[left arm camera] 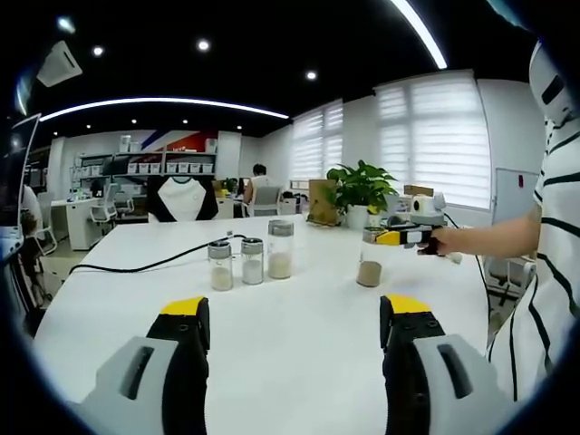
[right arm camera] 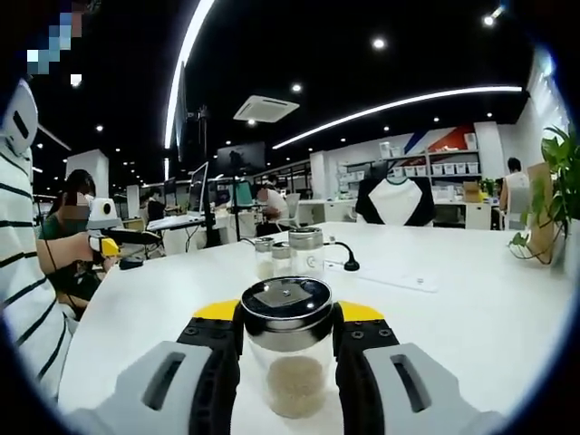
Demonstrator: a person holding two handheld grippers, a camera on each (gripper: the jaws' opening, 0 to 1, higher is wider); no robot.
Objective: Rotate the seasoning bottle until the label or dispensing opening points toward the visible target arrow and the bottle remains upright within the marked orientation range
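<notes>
A glass seasoning bottle (right arm camera: pixel 292 376) with beige grains and a dark metal lid (right arm camera: pixel 285 304) stands upright on the white table (right arm camera: pixel 435 299), close in the right gripper view. My right gripper (right arm camera: pixel 287 315) is shut on it just below the lid, one yellow-tipped jaw on each side. In the left gripper view the same bottle (left arm camera: pixel 369 267) stands at the right, with the right gripper (left arm camera: pixel 405 237) on its top and a hand behind it. My left gripper (left arm camera: pixel 294 313) hovers open over the table, with nothing between its jaws.
Three more glass bottles (left arm camera: pixel 251 261) stand in a row mid-table, also seen as a cluster (right arm camera: pixel 288 252). A black cable (left arm camera: pixel 145 265) runs along the left. A potted plant (left arm camera: pixel 361 188) stands at the far edge. A person in a striped shirt (left arm camera: pixel 553 254) is on the right.
</notes>
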